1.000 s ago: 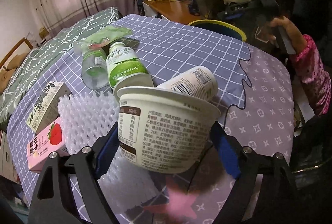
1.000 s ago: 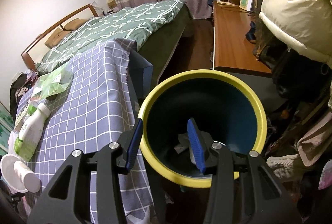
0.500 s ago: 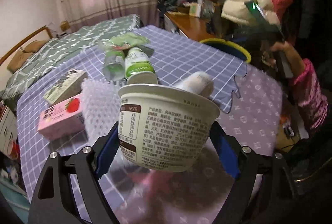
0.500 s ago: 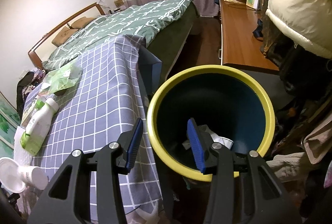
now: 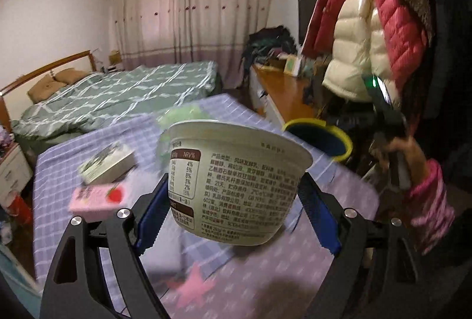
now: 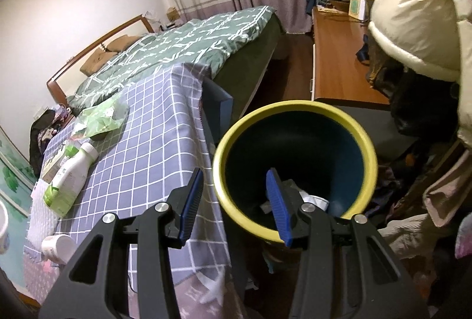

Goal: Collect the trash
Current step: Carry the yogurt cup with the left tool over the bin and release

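Observation:
My left gripper (image 5: 233, 201) is shut on a white printed paper cup (image 5: 236, 183) and holds it raised above the purple checked table (image 5: 59, 171). The yellow-rimmed dark bin (image 5: 321, 136) stands past the table's far right edge. In the right wrist view the bin (image 6: 295, 112) is just ahead, with some trash at its bottom. My right gripper (image 6: 236, 198) is open and empty, straddling the bin's near rim. A white and green bottle (image 6: 70, 174), a small white bottle (image 6: 57, 246) and a green wrapper (image 6: 100, 118) lie on the table.
A pink carton (image 5: 97, 198) and a green-white carton (image 5: 106, 162) lie at the table's left. A green bed (image 6: 177, 41) is behind the table, a wooden desk (image 6: 339, 53) behind the bin. Puffy jackets (image 6: 419, 9) hang at the right. White foam mesh (image 6: 38, 212) lies under the bottle.
My left gripper has lifted the cup and tilted up, so the table sits lower in its view. My right gripper has drawn back slightly from over the bin.

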